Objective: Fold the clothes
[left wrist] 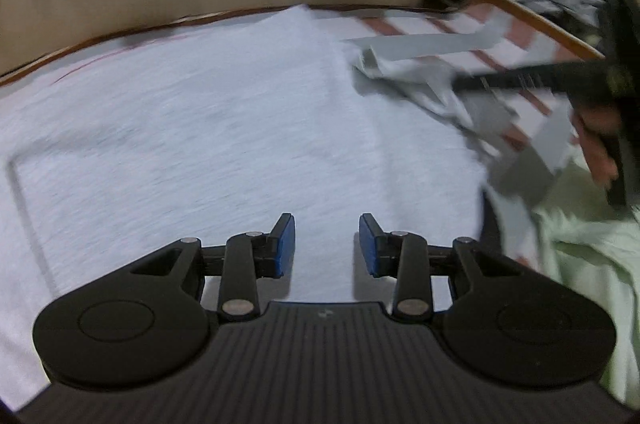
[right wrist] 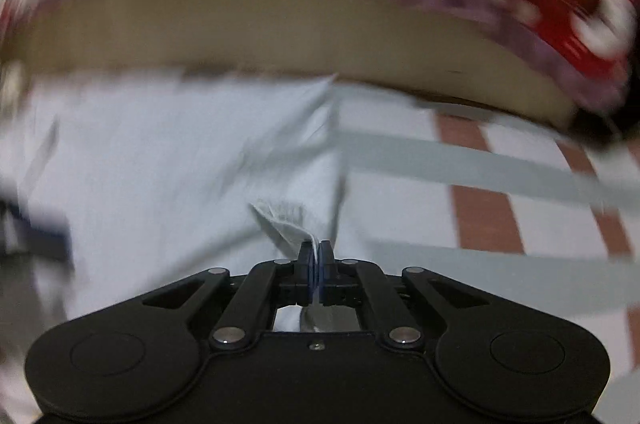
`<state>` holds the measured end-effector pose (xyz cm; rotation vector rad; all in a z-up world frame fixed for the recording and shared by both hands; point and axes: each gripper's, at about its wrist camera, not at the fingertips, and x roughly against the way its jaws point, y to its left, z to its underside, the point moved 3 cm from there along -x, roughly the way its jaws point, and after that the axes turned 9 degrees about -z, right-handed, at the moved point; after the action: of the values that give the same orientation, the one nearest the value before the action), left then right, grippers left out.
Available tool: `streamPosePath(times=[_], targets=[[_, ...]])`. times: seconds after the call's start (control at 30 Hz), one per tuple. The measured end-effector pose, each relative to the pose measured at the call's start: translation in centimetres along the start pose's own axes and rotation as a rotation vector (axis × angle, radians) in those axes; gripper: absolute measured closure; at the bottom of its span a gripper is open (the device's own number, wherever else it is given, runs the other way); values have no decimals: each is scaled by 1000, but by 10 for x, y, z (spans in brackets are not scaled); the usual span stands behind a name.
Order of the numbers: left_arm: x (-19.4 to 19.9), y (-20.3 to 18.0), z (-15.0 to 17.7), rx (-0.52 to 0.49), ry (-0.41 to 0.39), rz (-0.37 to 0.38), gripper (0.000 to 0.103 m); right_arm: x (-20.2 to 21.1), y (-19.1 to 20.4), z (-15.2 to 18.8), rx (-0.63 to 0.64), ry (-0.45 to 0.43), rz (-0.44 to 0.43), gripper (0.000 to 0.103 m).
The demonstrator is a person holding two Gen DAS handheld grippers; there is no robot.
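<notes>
While the left gripper (left wrist: 327, 244) hovers, jaws apart and empty, over the pale garment (left wrist: 200, 128) spread on the tabletop (left wrist: 540, 20), its far edge looks bunched. In the right view, the right gripper (right wrist: 316, 256) pinches a thin fold that could slip; blur hides the hem.
</notes>
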<state>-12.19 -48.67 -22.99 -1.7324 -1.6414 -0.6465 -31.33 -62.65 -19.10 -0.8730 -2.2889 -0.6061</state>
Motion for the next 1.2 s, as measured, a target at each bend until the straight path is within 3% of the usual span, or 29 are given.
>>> streamPosePath(times=[0.1, 0.23, 0.43, 0.6, 0.7, 0.73, 0.8, 0.83, 0.87, 0.9, 0.93, 0.97, 1.1, 1.2], targets=[[-7, -23, -6, -53, -16, 65, 66, 19, -36, -14, -123, -75, 41, 101], [-29, -36, -18, -47, -10, 145, 63, 27, -76, -25, -180, -100, 101, 102], [-56, -53, -26, -91, 71, 222, 60, 14, -106, -41, -223, -52, 85, 102], [-55, -57, -22, -28, 110, 363, 58, -2, -121, -54, -296, 18, 47, 102], [-52, -59, -14, -47, 80, 319, 58, -18, -128, -48, -297, 100, 151, 100], [-50, -61, -13, -50, 74, 306, 58, -19, -129, -44, -293, 107, 199, 91], [-46, -67, -10, -73, 61, 271, 60, -12, -130, -35, -328, 57, 228, 88], [-46, -71, -10, -97, 53, 244, 65, -3, -130, -29, -384, 12, 213, 73], [-45, -74, -10, -120, 42, 211, 77, 9, -128, -23, -457, -41, 192, 57], [-47, -77, -12, -141, 35, 175, 82, 18, -126, -15, -526, -84, 158, 50], [-46, -77, -13, -145, 32, 161, 95, 27, -122, -6, -593, -119, 113, 43], [-47, -76, -17, -117, 39, 183, 99, 32, -117, 5, -652, -128, 58, 43], [-40, -56, -24, 62, 41, 294, 100, 26, -97, 48, -799, -19, -100, 43], [-37, -52, -23, 117, 43, 333, 100, 15, -81, 71, -902, 24, -206, 43]])
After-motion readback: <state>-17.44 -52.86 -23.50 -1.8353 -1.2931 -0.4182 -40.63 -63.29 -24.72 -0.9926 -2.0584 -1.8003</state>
